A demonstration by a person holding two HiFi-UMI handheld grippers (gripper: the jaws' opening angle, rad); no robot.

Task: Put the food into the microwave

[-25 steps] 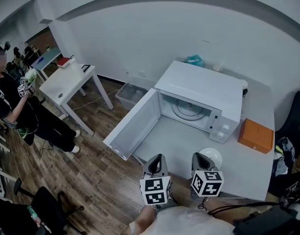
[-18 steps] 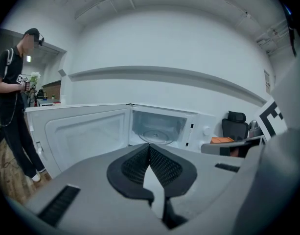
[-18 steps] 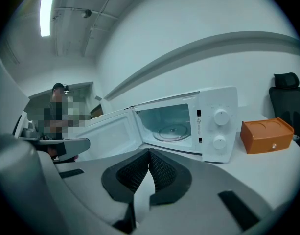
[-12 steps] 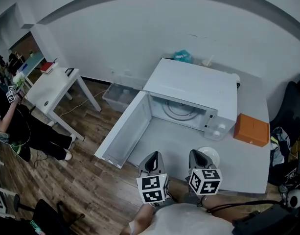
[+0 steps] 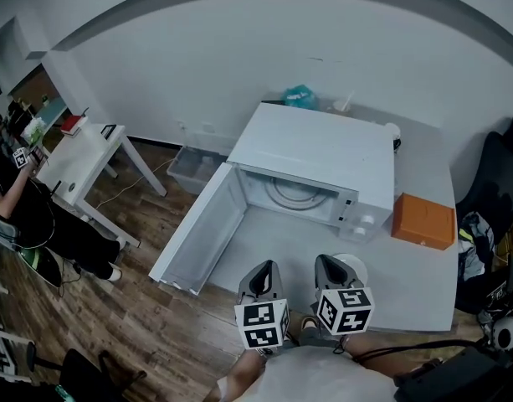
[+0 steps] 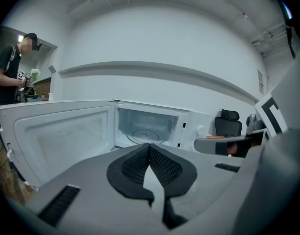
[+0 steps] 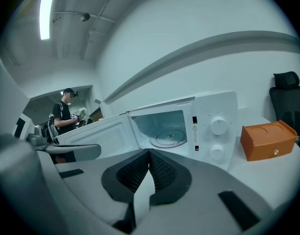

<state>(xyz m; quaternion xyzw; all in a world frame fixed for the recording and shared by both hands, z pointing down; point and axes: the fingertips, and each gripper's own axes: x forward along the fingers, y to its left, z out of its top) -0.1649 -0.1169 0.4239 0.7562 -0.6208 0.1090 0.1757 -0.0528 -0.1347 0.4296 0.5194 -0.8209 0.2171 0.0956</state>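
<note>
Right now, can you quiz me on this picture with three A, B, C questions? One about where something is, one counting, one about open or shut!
1. Where is the orange box?
A. inside the microwave
B. on the floor
C. on the table, right of the microwave

2. How many round knobs are on the microwave's front?
A. two
B. four
C. none

3. The microwave door is:
A. shut
B. swung open
C. missing

Answers:
1 C: it sits on the table past the knobs.
2 A: one sits above the other.
3 B: the turntable inside shows.
</note>
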